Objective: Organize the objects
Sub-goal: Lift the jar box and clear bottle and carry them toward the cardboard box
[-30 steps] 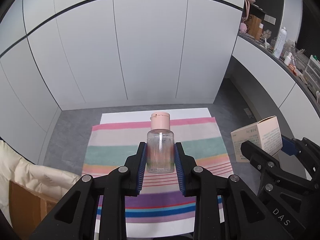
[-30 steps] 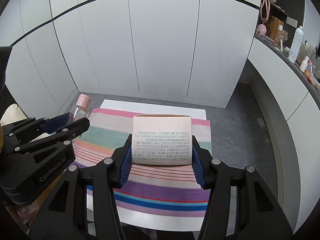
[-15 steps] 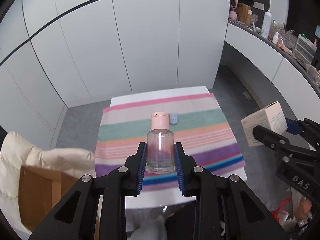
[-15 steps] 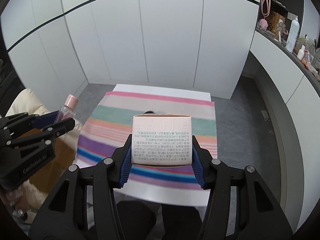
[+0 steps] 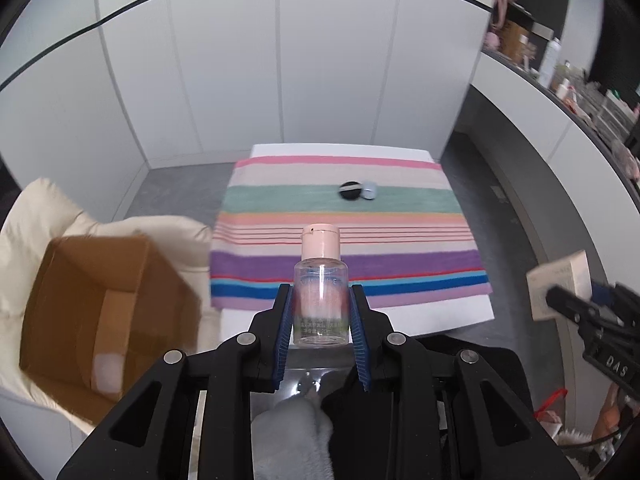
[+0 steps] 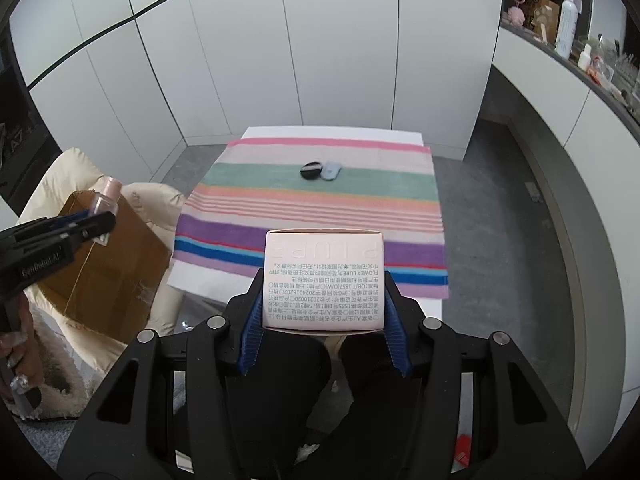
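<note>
Left wrist view: left gripper (image 5: 320, 312) clamped on clear bottle (image 5: 320, 300); bottle upright between the blue pads, pink cap above them, base level with the lower pads.
Right wrist view: right gripper (image 6: 323, 312) clamped on pale pink carton (image 6: 324, 278); printed face towards the camera, text upside down, carton filling the gap between the pads.
Room: white cabinet wall (image 6: 280, 52) behind; grey floor (image 6: 492, 216) to the right; cluttered shelf (image 6: 576, 52) along the right side.
Table: white table (image 5: 420, 314) under a striped cloth (image 5: 344, 240); both grippers held off its near edge, above dark clothing.
Cardboard box: open brown cardboard box (image 5: 100, 304) left of the table, resting on a cream padded cover (image 5: 160, 232).
On cloth: black round puff (image 6: 310, 170) and pale blue case (image 6: 331, 169) on the green stripe, touching or just beside each other, well apart from both held items.
Person: hand (image 6: 18, 364) on the left gripper's handle.
</note>
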Available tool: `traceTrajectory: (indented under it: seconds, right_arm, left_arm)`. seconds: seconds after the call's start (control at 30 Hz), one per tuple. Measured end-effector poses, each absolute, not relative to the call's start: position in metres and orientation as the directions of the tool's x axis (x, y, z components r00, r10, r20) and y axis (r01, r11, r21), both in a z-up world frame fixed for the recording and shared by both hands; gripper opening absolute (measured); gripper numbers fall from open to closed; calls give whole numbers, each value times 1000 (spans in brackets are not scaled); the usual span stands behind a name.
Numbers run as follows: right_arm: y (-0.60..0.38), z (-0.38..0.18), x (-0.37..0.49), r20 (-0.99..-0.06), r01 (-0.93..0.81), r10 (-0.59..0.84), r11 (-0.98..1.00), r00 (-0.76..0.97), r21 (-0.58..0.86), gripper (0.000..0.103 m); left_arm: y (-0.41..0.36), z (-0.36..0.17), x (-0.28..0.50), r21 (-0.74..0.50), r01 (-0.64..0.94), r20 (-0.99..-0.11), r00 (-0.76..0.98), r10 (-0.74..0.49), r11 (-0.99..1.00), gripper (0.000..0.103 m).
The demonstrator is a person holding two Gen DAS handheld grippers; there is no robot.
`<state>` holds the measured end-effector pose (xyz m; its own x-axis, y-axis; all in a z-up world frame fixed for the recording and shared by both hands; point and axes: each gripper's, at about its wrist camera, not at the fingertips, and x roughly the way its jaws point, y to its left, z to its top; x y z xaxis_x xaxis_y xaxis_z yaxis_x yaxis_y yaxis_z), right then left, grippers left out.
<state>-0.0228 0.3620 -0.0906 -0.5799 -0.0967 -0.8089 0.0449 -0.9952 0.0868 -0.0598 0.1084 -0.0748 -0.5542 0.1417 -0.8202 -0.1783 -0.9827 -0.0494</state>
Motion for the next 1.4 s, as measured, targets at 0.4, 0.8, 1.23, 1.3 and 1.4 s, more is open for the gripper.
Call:
traceTrajectory:
  seconds: [0.4,0.8,1.23,1.3,1.4]
  right_arm:
    - [308,-93,-38,-823,162,-130,-986,-554,46,54]
    - [173,-107,-46,-827,441,-298,-895,-478,68,54]
    - [27,-130,-22,-850,689,-421,-717,-316,99,54]
    - [11,-134,-21,-856,708,-421,-700,-299,97,54]
    - [-9,-140,-26,-864,727,-418,-681,-281,93,54]
  left_arm:
    - [55,-83,-63,-34,-79,-820,-567,73,-996,28]
    - [-65,-103,-20,-26,168,-852,-519,-66,-985,28]
    - [-178,-124,39,-42,402,-880,-449,-157,-915,28]
    - [-187,-127,40,-56,412,-886,-440,-145,-909,28]
    - [-192,-127,39,-61,417,-887,-440,-143,-907,28]
